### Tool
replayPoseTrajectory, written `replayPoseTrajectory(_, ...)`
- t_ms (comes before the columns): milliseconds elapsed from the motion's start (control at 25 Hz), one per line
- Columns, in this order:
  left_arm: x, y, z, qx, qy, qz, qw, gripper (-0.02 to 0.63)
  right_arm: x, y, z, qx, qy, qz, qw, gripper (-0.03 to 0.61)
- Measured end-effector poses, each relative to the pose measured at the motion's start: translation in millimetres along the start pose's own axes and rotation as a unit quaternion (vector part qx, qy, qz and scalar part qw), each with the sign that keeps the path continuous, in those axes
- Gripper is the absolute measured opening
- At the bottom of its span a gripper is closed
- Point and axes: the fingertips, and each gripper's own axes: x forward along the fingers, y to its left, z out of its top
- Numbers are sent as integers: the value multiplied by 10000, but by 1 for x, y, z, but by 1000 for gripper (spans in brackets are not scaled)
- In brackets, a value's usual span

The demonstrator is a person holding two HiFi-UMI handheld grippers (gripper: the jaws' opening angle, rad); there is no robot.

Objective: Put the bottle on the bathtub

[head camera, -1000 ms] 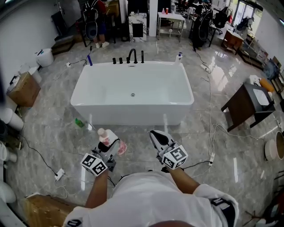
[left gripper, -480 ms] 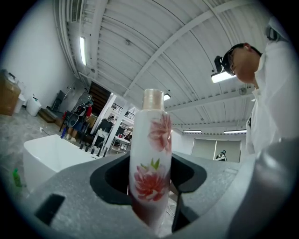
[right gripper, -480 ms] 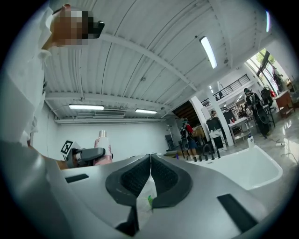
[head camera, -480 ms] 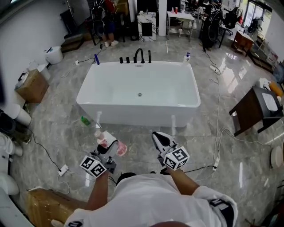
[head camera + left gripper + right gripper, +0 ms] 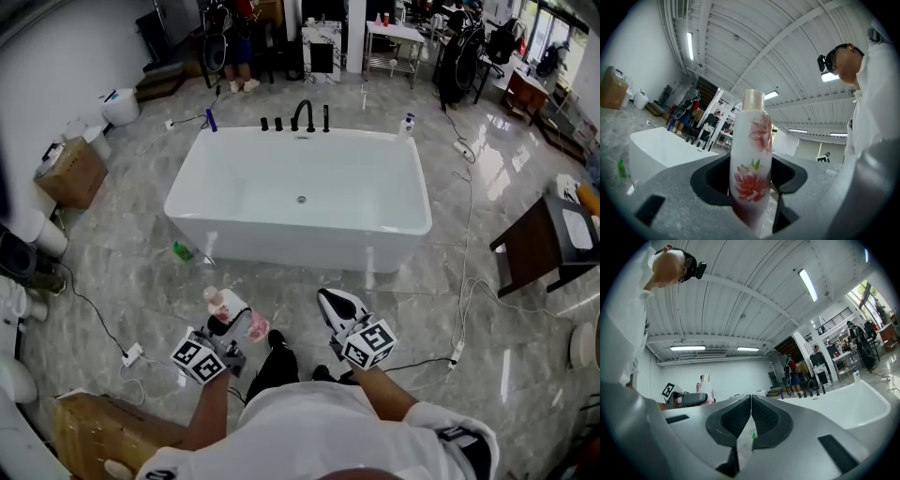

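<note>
A white bottle with red flowers and a beige cap [image 5: 751,159] stands between the jaws of my left gripper [image 5: 225,323], which is shut on it; the same bottle [image 5: 228,307] shows low left of centre in the head view, above the floor. The white bathtub [image 5: 302,246] stands ahead of it, some way beyond both grippers, with black taps [image 5: 302,117] on its far rim. My right gripper [image 5: 339,306] is held beside the left one, its jaws shut with nothing between them. From the right gripper view the bottle [image 5: 705,389] shows at the left and the bathtub [image 5: 853,406] at the right.
A small green bottle [image 5: 181,250] lies on the marble floor near the tub's left front corner. A blue bottle [image 5: 212,120] and a white bottle [image 5: 407,123] stand at the tub's far corners. Cables run across the floor; a dark table [image 5: 539,246] stands at right, a cardboard box [image 5: 70,172] at left.
The person has stepped towards the bathtub, which now sits lower and larger in the head view. Both grippers keep the same pose, the left still holding the bottle.
</note>
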Motion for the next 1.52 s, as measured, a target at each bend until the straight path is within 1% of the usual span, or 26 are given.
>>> replayPoseTrajectory(80,10,10,0,-43,16,-139,9999,229,8,-8,0,-20,74,-57,10000,15)
replayPoseTrajectory(240,37,30,14,-166,-20,-269,9995,229,32,-27,10,-108,146,-220,9996,15)
replayPoseTrajectory(440,66,72,30,-162,-18,-395,9991,229,80,-48,21,-335,240,-248,9988,15)
replayPoseTrajectory(560,85,101,41,-207,60,-596,9980,229,117,-58,31,-411,232,-263,9985,15)
replayPoseTrajectory(800,116,155,78,-131,-4,-947,9954,229,194,-73,42,-591,266,-250,9976,15)
replayPoseTrajectory(920,126,177,95,10,91,-1105,9938,229,229,-72,47,-684,231,-212,9972,15)
replayPoseTrajectory(1040,126,201,114,129,106,-1216,9924,229,261,-68,52,-759,157,-301,9965,15)
replayPoseTrajectory(1160,126,227,130,136,33,-1198,9927,229,283,-71,57,-813,98,-387,9959,15)
replayPoseTrajectory(1320,135,254,138,124,-29,-1118,9936,229,295,-86,58,-836,66,-514,9952,15)
replayPoseTrajectory(1520,155,294,147,67,-22,-986,9951,229,323,-113,48,-661,95,-591,9960,15)
